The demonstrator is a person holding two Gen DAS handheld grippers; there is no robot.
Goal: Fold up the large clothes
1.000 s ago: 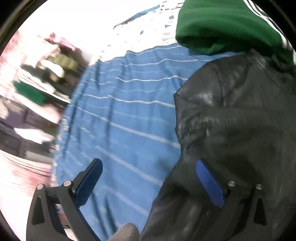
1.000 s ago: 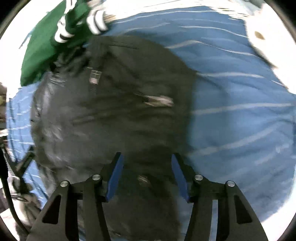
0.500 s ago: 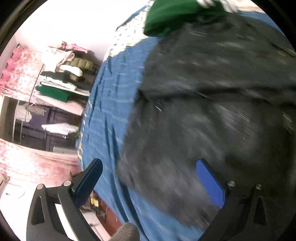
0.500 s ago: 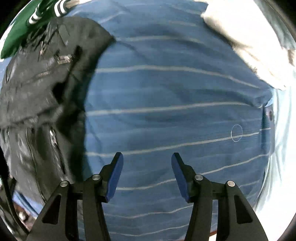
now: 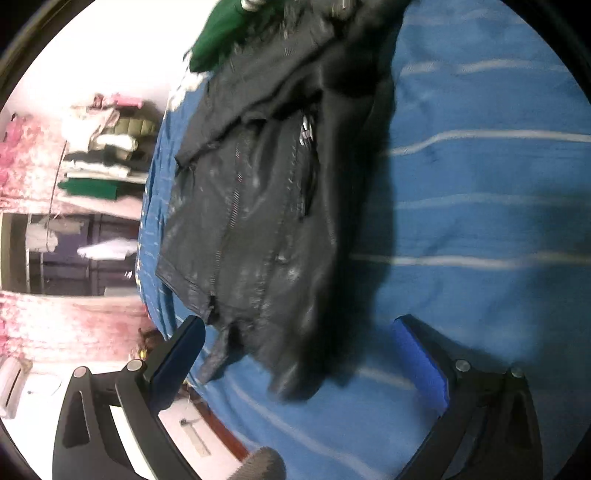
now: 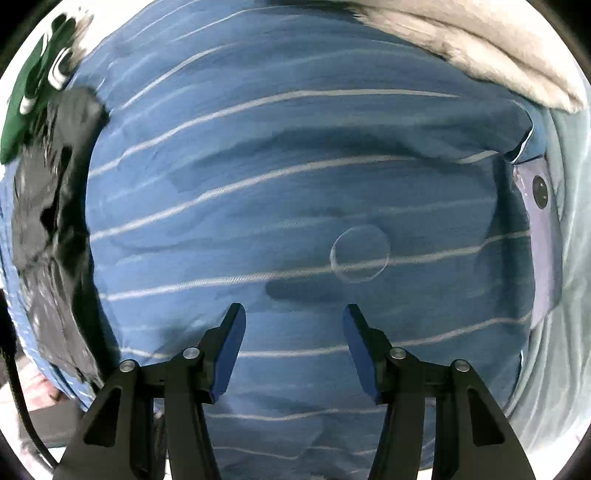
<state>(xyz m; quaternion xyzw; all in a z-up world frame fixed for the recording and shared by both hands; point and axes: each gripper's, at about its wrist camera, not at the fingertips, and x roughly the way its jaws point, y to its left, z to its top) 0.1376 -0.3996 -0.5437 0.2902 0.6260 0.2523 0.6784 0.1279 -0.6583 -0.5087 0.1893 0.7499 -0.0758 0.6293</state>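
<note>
The black jacket point(image 5: 258, 206) lies rumpled on the blue striped sheet point(image 5: 480, 229), its top against a green garment point(image 5: 218, 33). It looks heavy, slick and limp (zips add stiff lines), so the hem corners seem the surest hold. Left gripper point(image 5: 299, 354) gapes wide, empty; right gripper point(image 6: 293, 332) likewise over bare sheet.

The jacket point(image 5: 266, 206) lies on the bed point(image 5: 480, 221) — a sweater point(image 5: 218, 33) behind it. Shelves point(image 5: 99, 155) stand left of the bed; a phone point(image 6: 543, 236) lies at its right edge.
</note>
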